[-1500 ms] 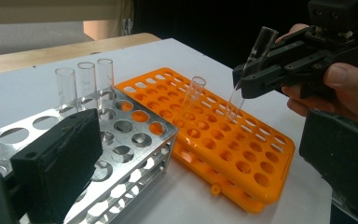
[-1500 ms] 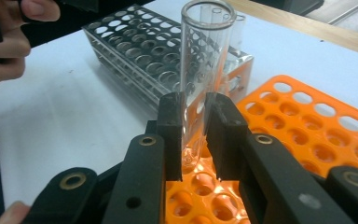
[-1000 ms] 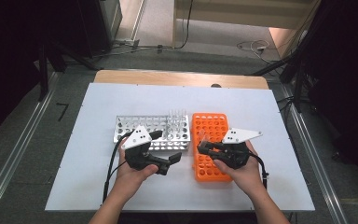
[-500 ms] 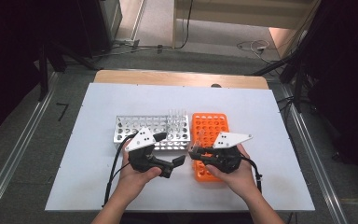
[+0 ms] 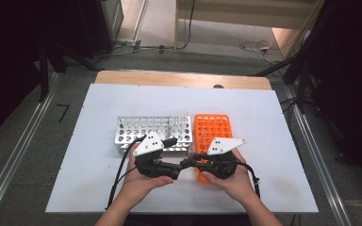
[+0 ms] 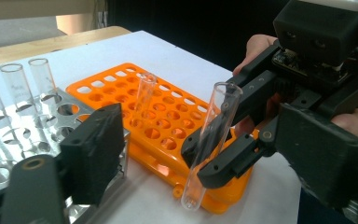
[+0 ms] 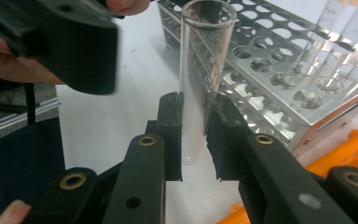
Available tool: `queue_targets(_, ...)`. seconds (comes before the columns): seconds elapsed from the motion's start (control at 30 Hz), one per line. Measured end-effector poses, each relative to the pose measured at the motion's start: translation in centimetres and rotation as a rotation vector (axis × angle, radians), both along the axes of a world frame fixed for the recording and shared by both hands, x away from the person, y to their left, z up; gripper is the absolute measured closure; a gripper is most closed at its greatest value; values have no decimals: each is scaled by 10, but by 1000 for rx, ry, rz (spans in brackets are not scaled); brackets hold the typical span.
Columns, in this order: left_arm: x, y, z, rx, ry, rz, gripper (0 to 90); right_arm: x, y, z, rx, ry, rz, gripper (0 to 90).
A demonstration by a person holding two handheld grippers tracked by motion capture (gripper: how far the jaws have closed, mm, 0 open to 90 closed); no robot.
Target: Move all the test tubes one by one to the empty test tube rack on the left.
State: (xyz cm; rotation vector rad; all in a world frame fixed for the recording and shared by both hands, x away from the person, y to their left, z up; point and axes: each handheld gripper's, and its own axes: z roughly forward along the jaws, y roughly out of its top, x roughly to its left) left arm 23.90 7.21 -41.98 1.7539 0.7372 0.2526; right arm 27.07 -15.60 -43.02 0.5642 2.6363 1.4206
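A clear glass tube (image 7: 200, 79) is held upright between the closed jaws of the right gripper (image 7: 195, 135), near the front edge of the white table (image 5: 273, 113), between the metal rack (image 5: 136, 129) and the orange rack (image 5: 212, 125). The left gripper (image 6: 74, 158) is brought in just beside it, its jaws parted and empty, so a handover from one gripper to the other appears to be in hand. One more tube (image 6: 144, 98) stands in the orange rack, and several others (image 6: 16, 86) are seated at the metal rack's right end.

For a clean pass, the left jaws would best be closed on the bare upper part of the tube, above the right gripper's pads, before the right grip is eased. The tube should be kept vertical and squeezed lightly, since glass may slip or crack. Whether the tube's rounded bottom is touching the table cannot be judged from the high view.
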Motion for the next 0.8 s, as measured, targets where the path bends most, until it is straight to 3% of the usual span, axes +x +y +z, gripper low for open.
queue_targets(0.2,0,0,0,-4,11,-7,370,-3,5,-2,-11,2,16,743)
queue_targets(0.4,-2,-3,-1,7,-10,-29,525,-5,9,-3,-17,13,27,743)
queue_targets(0.8,-4,-6,-1,16,-30,-58,683,-6,12,-4,-19,17,40,743)
